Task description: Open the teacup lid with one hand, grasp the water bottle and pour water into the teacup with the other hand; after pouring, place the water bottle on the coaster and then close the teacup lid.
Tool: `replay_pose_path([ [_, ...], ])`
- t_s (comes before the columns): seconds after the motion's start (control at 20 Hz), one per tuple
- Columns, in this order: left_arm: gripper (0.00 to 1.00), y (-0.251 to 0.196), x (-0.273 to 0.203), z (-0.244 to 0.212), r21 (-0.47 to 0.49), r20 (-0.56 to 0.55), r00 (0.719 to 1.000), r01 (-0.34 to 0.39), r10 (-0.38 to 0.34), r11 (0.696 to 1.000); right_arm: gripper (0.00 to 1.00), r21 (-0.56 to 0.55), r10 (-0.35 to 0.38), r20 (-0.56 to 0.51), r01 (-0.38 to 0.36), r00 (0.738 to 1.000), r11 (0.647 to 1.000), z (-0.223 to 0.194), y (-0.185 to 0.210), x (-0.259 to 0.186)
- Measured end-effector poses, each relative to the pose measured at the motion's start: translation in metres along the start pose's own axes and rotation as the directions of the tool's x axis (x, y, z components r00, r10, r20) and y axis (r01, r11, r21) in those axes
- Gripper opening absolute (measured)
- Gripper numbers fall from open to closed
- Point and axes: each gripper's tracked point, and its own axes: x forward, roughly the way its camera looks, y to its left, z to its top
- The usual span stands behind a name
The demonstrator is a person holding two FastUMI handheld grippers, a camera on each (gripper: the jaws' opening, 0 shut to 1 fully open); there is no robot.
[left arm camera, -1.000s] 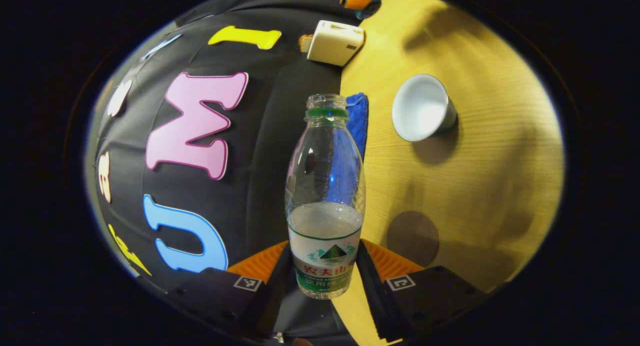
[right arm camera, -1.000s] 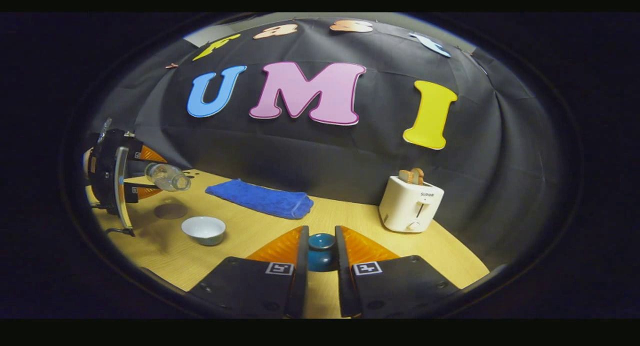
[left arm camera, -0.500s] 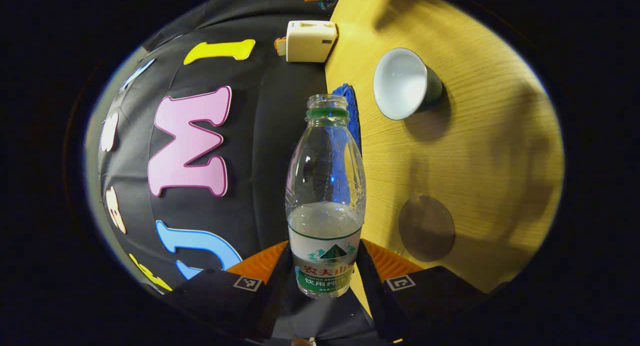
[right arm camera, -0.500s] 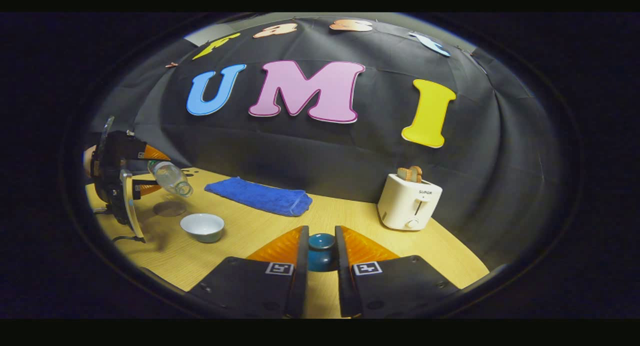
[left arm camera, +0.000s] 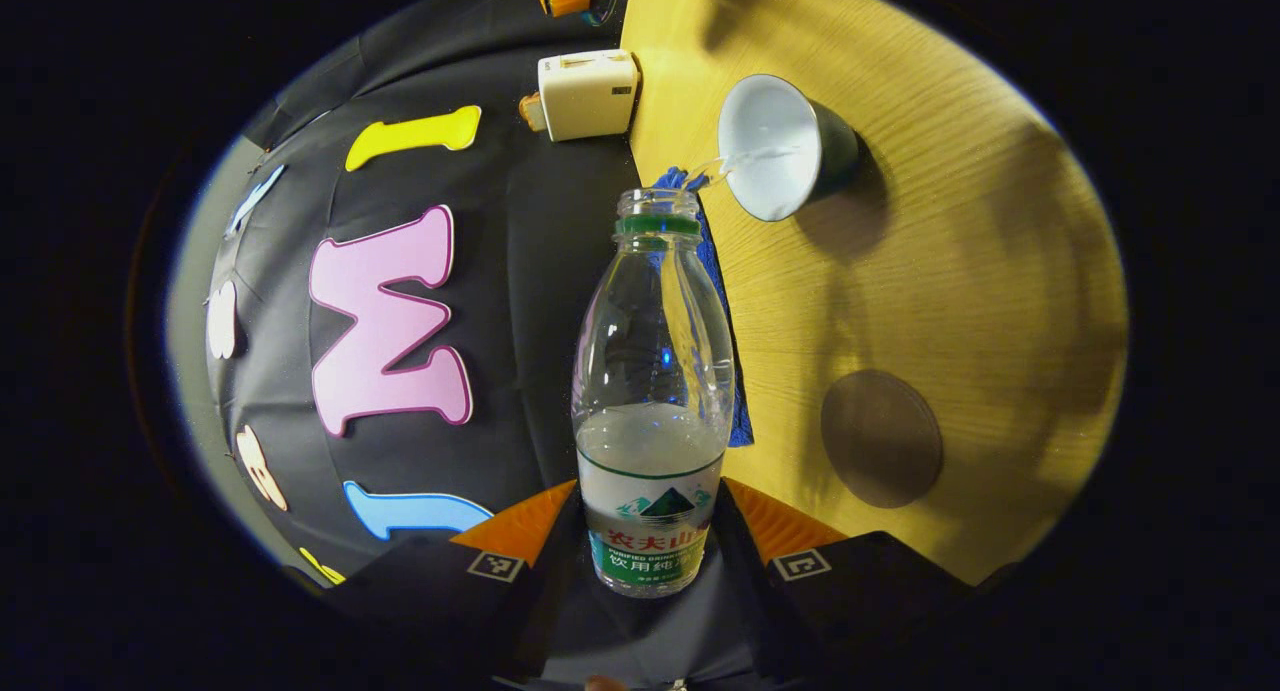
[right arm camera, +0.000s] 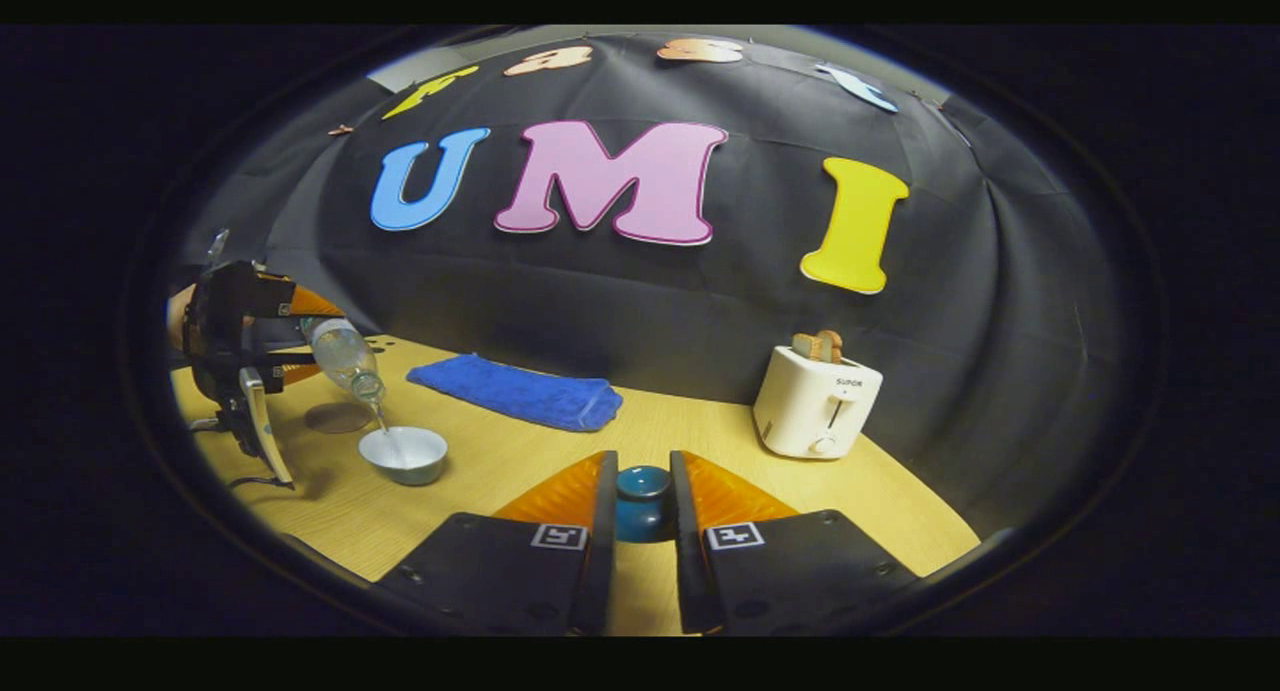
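Both grippers clamp: left (left arm camera: pixel 645 531) tilts bottle (left arm camera: pixel 652 391) over teacup (left arm camera: pixel 770 146) rim, right (right arm camera: pixel 640 506) grips lid (right arm camera: pixel 642 499).

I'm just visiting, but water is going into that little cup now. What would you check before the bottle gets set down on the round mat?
1. Left gripper shut on water bottle: ok.
2. Stream lands inside teacup: ok.
3. Coaster bare: ok.
4. Right gripper shut on lid, away from the teacup: ok.
5. Teacup full enough: cannot tell.
6. No spill on table: cannot tell.
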Motion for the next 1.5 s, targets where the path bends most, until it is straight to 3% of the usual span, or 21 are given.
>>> replay_pose_path([
  [0.45, 0.75, 0.012, -0.003, 0.01, 0.064, 0.025, 0.998, -0.062, 0.06, 0.996, 0.29, 0.003, -0.006, 0.006, 0.006, 1.0, 1.0, 0.001, -0.002, -0.002],
  [0.5, 0.75, 0.012, -0.001, 0.012, 0.072, 0.027, 0.998, -0.064, 0.062, 0.995, 0.24, 0.002, -0.004, 0.009, 0.004, 1.0, 1.0, 0.001, -0.002, -0.002],
  [0.65, 0.75, 0.014, -0.001, 0.013, 0.097, 0.038, 0.997, -0.073, 0.069, 0.993, 0.34, -0.009, 0.001, 0.012, -0.001, 1.0, 1.0, 0.001, -0.001, -0.003],
  [0.7, 0.75, 0.014, 0.0, 0.013, 0.11, 0.038, 0.997, -0.075, 0.071, 0.991, 0.24, -0.015, -0.001, 0.013, 0.001, 1.0, 1.0, 0.001, -0.002, -0.003],
  [1.2, 0.75, 0.036, 0.003, 0.028, 0.236, 0.1, 0.985, -0.162, 0.142, 0.958, 0.24, -0.023, 0.001, 0.032, -0.001, 0.999, 1.0, 0.004, -0.005, -0.004],
  [1.3, 0.75, 0.041, 0.005, 0.033, 0.256, 0.121, 0.98, -0.184, 0.157, 0.949, 0.34, -0.035, 0.003, 0.04, -0.001, 0.999, 0.999, 0.005, -0.006, -0.006],
  [1.4, 0.75, 0.049, 0.007, 0.037, 0.272, 0.143, 0.974, -0.21, 0.177, 0.939, 0.34, -0.04, 0.004, 0.039, -0.002, 0.999, 0.999, 0.005, -0.007, -0.007],
  [1.5, 0.75, 0.054, 0.007, 0.038, 0.293, 0.159, 0.968, -0.234, 0.194, 0.927, 0.24, -0.037, 0.003, 0.042, -0.002, 0.999, 0.999, 0.006, -0.009, -0.007],
])
